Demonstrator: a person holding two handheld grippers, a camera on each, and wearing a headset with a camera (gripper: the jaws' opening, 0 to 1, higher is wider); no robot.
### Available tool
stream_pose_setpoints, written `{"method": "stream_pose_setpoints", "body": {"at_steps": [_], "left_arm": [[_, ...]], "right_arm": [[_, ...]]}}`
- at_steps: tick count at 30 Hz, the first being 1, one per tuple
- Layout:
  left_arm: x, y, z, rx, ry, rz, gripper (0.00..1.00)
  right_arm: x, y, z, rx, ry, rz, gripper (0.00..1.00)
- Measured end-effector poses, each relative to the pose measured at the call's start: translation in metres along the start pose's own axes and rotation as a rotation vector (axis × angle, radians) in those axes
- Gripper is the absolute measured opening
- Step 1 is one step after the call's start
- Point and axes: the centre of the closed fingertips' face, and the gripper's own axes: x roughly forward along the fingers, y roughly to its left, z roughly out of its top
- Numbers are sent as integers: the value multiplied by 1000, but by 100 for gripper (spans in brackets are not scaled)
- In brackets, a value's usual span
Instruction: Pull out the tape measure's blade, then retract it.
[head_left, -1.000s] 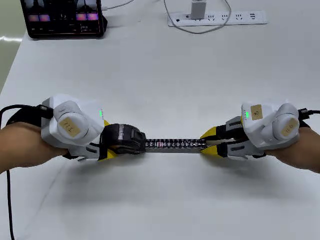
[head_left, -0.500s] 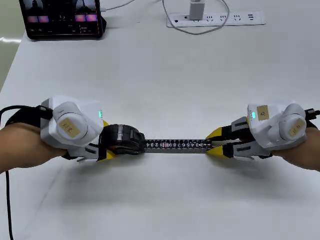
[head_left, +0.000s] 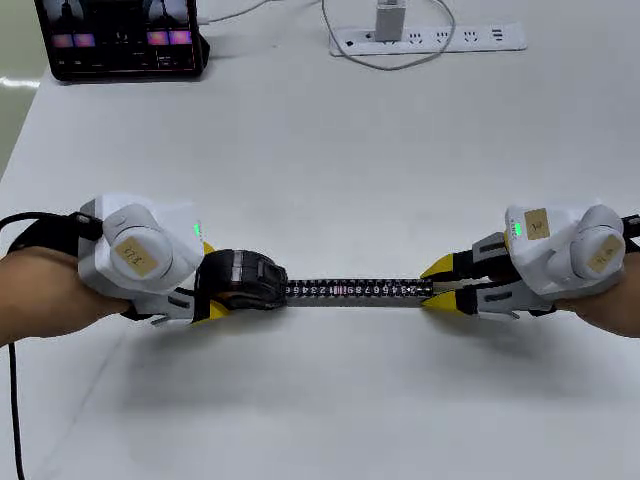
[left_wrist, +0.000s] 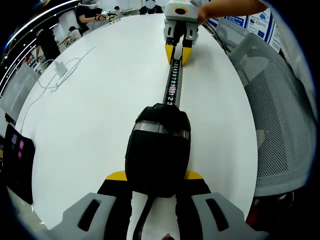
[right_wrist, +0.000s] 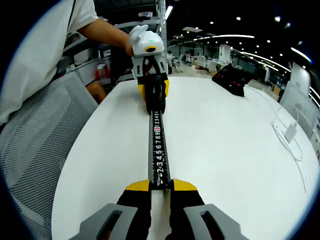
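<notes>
A black tape measure case (head_left: 240, 277) lies on the white table, clamped by my left gripper (head_left: 212, 283), whose jaws press its two sides (left_wrist: 156, 150). Its black blade (head_left: 355, 291) with white numerals runs right, just above the table, to my right gripper (head_left: 438, 285), which is shut on the blade's end. In the right gripper view the blade (right_wrist: 158, 150) leads from my yellow-tipped right gripper (right_wrist: 160, 185) to the case (right_wrist: 155, 92). In the left gripper view the blade (left_wrist: 173, 85) reaches the right gripper (left_wrist: 178, 54).
A dark tablet (head_left: 120, 38) with a lit screen stands at the table's far left. A white power strip (head_left: 430, 38) with a plugged charger and cable lies at the far edge. A grey mesh chair (left_wrist: 280, 110) sits beside the table.
My right gripper has moved to the right with the blade end, so more blade is out of the case. The left gripper and case have stayed about in place.
</notes>
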Motion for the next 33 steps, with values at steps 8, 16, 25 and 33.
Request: {"method": "stream_pose_setpoints", "body": {"at_steps": [8,16,25,33], "left_arm": [[0,0,0,0,3,1,28],[0,0,-1,-1,5,2,28],[0,0,-1,0,11,3,28],[0,0,-1,0,11,3,28]], "right_arm": [[-9,0,-8,-7,17,1,9],[-15,-1,-15,-1,24,-3,9],[-22,-1,-22,3,35,-6,9],[-28,-2,-28,4,50,-7,9]]}}
